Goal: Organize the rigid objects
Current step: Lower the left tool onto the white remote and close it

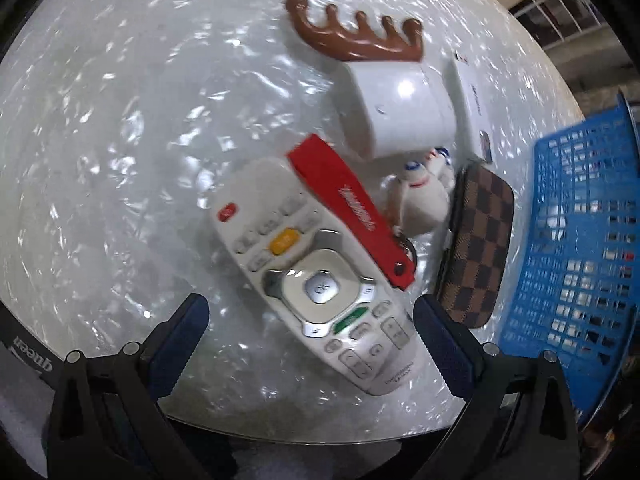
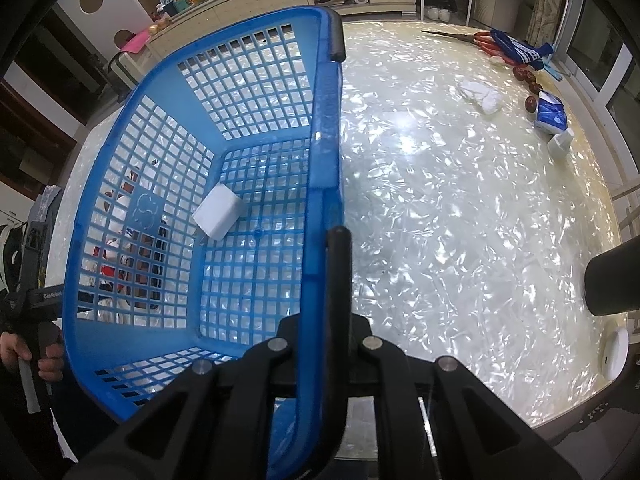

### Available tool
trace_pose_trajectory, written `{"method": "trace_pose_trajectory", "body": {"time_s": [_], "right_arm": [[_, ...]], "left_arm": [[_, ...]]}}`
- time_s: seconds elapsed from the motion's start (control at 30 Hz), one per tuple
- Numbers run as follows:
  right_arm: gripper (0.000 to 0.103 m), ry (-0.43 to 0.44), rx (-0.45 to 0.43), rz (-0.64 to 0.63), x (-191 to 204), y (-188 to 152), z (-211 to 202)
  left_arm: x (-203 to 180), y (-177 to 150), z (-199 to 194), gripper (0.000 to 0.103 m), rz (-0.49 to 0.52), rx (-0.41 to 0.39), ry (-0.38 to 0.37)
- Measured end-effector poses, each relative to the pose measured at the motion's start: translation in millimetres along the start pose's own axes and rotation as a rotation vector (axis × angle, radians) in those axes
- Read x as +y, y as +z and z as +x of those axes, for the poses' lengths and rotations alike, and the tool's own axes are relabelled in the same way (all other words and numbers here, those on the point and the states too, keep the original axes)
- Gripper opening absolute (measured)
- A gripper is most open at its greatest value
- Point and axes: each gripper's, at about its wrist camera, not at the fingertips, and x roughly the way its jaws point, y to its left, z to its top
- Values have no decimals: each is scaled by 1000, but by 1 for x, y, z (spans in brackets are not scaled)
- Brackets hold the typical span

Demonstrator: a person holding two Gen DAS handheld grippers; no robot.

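In the left wrist view a white remote control (image 1: pixel 316 276) lies on the pearly table, its near end between my open left gripper (image 1: pixel 310 334) fingers. A red strap (image 1: pixel 352 216) lies across the remote. Beyond are a brown antler piece (image 1: pixel 356 34), a white box (image 1: pixel 404 110), a small white figurine (image 1: pixel 420 196) and a checkered brown case (image 1: pixel 476 248). The blue basket (image 1: pixel 576 240) stands at the right. In the right wrist view my right gripper (image 2: pixel 320 344) is shut on the blue basket's rim (image 2: pixel 326 152); a white charger block (image 2: pixel 218 212) lies inside.
On the far right of the table lie scissors (image 2: pixel 460 36), a blue cloth (image 2: pixel 516 48), a white cloth (image 2: pixel 482 94), brown round items (image 2: pixel 530 84), a tissue pack (image 2: pixel 550 114) and a white disc (image 2: pixel 614 354). A dark cylinder (image 2: pixel 614 280) stands at the right edge.
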Motion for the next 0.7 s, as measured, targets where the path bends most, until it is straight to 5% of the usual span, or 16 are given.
{"method": "trace_pose_trajectory", "body": {"time_s": [0.4,0.7], "right_arm": [[7,1,2,6,1,0,0],[7,9,1,8,-1,-1,0]], "left_arm": [[10,6,1,103,54,7,66],[-8,-1,12,103,-50,1,130]]}}
